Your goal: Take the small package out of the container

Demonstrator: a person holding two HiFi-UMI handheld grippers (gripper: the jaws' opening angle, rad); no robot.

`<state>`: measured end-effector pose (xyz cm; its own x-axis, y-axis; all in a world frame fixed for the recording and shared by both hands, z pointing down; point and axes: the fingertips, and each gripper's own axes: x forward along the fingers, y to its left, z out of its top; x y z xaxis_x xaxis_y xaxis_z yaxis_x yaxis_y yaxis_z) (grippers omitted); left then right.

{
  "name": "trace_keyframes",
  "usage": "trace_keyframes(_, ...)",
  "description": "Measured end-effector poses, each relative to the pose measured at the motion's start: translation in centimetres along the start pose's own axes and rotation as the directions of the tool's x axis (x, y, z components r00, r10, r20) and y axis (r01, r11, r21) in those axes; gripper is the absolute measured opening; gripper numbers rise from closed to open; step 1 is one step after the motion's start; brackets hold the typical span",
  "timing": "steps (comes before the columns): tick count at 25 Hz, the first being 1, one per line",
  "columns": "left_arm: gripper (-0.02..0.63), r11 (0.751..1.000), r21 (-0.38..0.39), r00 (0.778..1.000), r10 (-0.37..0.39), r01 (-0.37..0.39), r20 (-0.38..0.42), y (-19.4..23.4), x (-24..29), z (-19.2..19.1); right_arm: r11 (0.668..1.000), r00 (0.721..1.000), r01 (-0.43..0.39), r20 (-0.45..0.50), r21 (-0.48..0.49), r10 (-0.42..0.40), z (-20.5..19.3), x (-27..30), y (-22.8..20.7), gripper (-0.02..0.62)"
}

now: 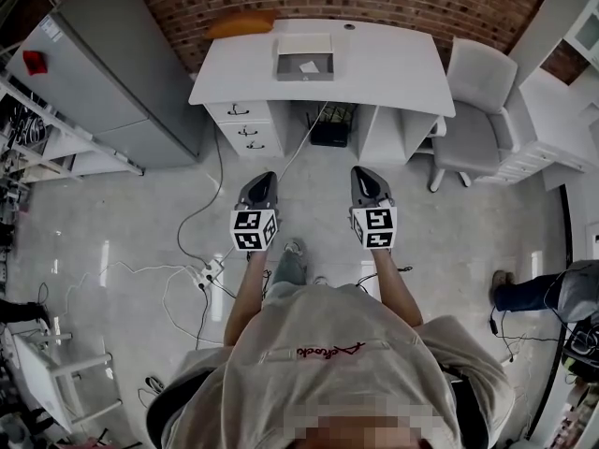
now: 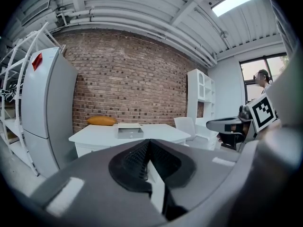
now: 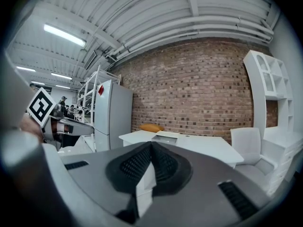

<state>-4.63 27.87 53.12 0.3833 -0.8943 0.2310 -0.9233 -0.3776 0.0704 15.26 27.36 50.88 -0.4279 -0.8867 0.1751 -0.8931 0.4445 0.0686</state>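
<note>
Head view alone shows the small package (image 1: 309, 66) in the container (image 1: 301, 77).

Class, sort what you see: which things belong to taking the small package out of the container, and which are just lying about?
Job in hand: grey open-topped container; small white package inside it; left gripper and right gripper, both shut and empty.
Lying about: orange cushion; white padded chair; tall grey cabinet; white power strip with cables.
</note>
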Motion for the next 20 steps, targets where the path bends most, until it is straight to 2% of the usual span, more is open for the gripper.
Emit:
trace_keyframes(12,0.009,1.0,-0.012,1.0,-0.028,0.028,-0.004,2.5,6.3,0.4,1.0,1.0,0.002,-0.02,-0.018,-0.003,-0.3,5.6,-1.7,0.011)
trace_keyframes(20,0.009,0.998,-0.013,0.998,-0.054,0.054,0.012,7.0,12.8,2.8,0.999,1.0,0.025,-0.016,-0.03,-0.026,1.4,13.0,-3.7,0.011)
